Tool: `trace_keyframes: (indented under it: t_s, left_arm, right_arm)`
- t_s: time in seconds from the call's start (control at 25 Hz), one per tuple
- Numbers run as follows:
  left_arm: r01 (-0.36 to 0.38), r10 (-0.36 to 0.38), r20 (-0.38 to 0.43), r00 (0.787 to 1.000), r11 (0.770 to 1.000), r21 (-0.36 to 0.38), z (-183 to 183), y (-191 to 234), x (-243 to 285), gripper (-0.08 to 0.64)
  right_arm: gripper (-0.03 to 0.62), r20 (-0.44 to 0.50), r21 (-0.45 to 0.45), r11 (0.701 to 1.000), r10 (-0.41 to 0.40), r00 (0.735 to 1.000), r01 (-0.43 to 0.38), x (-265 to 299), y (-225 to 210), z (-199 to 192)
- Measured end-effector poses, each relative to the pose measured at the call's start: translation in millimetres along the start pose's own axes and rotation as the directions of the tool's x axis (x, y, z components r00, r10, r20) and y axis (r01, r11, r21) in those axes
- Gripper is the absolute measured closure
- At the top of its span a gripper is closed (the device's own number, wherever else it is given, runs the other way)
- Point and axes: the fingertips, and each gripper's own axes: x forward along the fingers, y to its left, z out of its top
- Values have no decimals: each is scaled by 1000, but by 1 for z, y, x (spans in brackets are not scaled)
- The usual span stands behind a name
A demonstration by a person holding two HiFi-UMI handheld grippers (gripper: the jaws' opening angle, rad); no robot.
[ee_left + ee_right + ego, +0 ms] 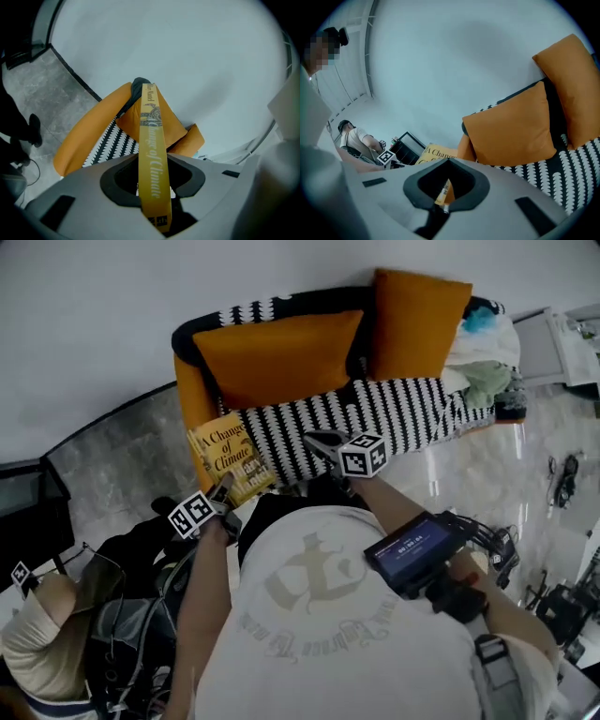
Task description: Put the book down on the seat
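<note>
While left gripper (223,491) clamps yellow book (228,458) at center left, beside orange sofa arm (188,395), right gripper (322,441) hangs clenched, empty, over black-and-white seat (394,409).

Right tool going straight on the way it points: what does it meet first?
Probably the yellow-covered book that the left tool holds beside the sofa's orange arm; depth is unclear.

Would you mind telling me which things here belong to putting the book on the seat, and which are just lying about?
Part of the job: yellow book, gripped by the left gripper; black-and-white seat.

Just lying about: left orange cushion; right orange cushion; cloth heap at the seat's end; dark bags on the floor.
</note>
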Motion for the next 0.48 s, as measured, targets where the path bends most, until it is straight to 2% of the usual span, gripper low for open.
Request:
trace_keyframes:
  t_s: [0.12,0.28,0.48]
  left_arm:
    - [-17,17,-23,1000,1000,21,-7,-2,-2,412]
    - [-63,63,9,998,997,55,-42,-24,-19,412]
    - [-117,116,20,993,990,75,-34,-48,-30,412]
  right_arm:
    - [577,16,2,1000,9,1000,-9,-9,8,-9]
    - [577,-8,-32,996,78,997,-79,-51,20,-33]
    - [578,-3,-1,986,169,986,-169,-57,29,-22]
